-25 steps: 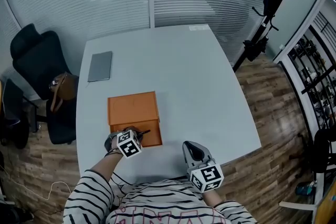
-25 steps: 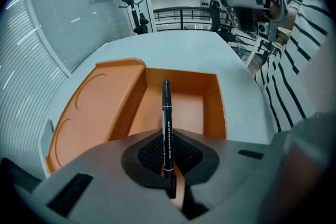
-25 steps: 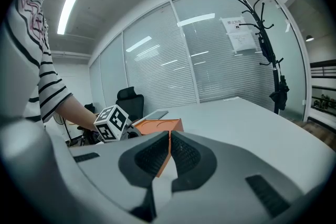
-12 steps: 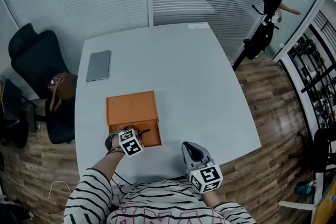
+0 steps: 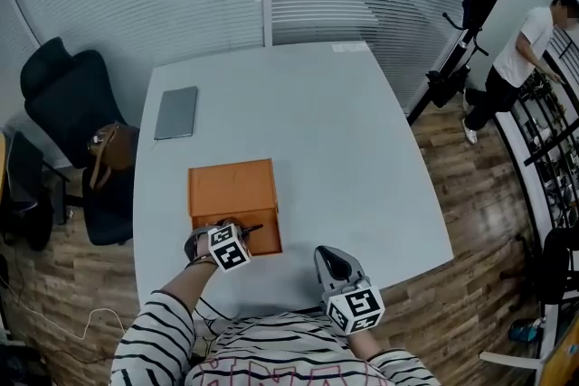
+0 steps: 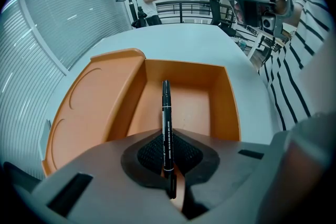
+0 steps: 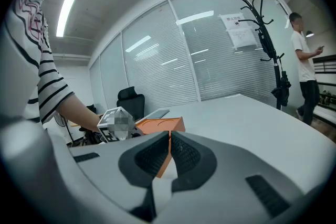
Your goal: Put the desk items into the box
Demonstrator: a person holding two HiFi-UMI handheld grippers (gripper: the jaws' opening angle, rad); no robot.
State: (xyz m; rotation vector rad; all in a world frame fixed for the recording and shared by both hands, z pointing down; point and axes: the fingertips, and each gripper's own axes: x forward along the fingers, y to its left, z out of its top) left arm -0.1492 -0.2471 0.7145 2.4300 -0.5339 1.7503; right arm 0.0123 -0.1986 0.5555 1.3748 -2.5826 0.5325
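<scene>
**A:** The left hand-held gripper (image 5: 240, 232) is pinching a black pen (image 6: 166, 123) low on its barrel. The rest of it pokes out over the orange box (image 6: 226, 107).

**B:** Good grip. The barrel lines up with the open tray, so I'd judge a release drops it flat inside. Where's the box?

**A:** Toward 7 o'clock on the worktop (image 5: 344, 131). The lid is folded back on its 12 o'clock side, and the tray looks bare under the pen.

**B:** And the other one?

**A:** The right hand-held gripper (image 5: 335, 265) sits at 4 o'clock from the box, jaws pressed together on nothing. It looks parked clear of the drop.

**B:** Anything else out?

**A:** There's a grey slab, maybe a laptop (image 5: 175, 112), at 11 o'clock from the box. I can't tell if it counts.
</scene>
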